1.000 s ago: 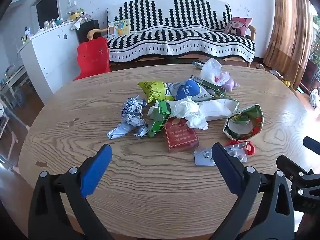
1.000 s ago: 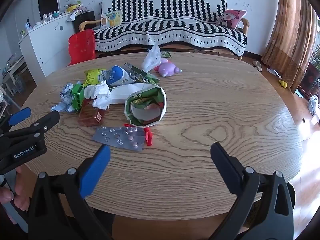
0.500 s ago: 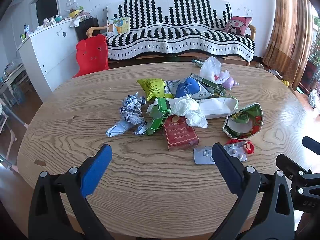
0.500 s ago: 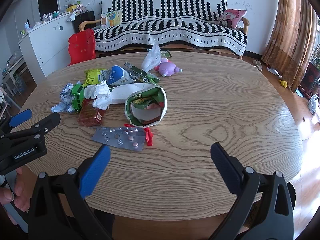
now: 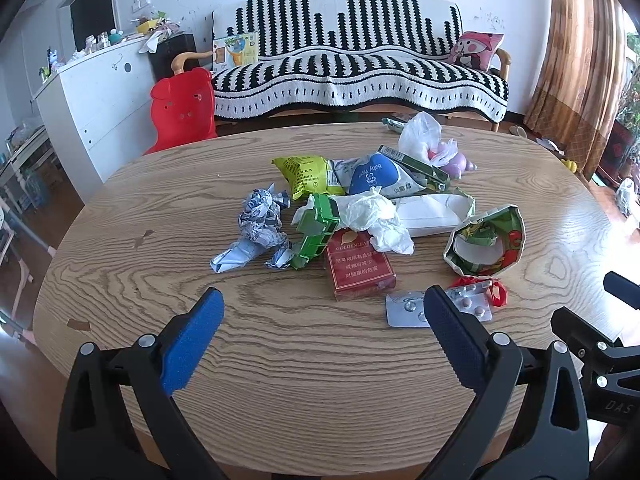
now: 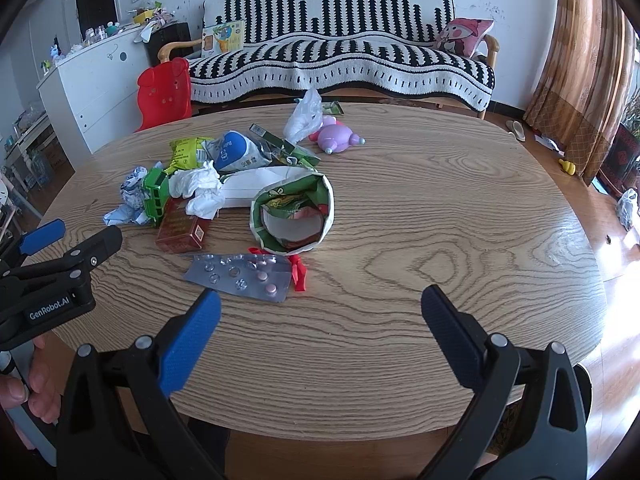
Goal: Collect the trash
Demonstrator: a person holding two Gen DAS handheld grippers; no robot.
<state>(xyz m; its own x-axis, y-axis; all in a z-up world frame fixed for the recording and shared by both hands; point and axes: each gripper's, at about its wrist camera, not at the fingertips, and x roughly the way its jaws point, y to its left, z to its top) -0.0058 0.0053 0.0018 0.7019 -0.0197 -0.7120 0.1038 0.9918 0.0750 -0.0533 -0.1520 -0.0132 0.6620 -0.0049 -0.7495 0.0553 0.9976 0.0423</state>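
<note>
We've got both grippers empty with jaws spread wide, the left gripper (image 5: 322,312) and right gripper (image 6: 320,308) hovering over the near edge of the table (image 5: 280,380), short of the trash, presumably to size up a first pick. Taking the red box (image 5: 360,264) as landmark: blister pack (image 6: 240,276) just right of it and nearest us, tissue (image 5: 376,220) overlapping its far edge, green carton (image 5: 316,230) touching its left, crumpled paper (image 5: 260,232) further left. No bin visible, so likely off-frame.

both grippers (image 5: 323,330) (image 6: 320,328) agape, empty
</note>
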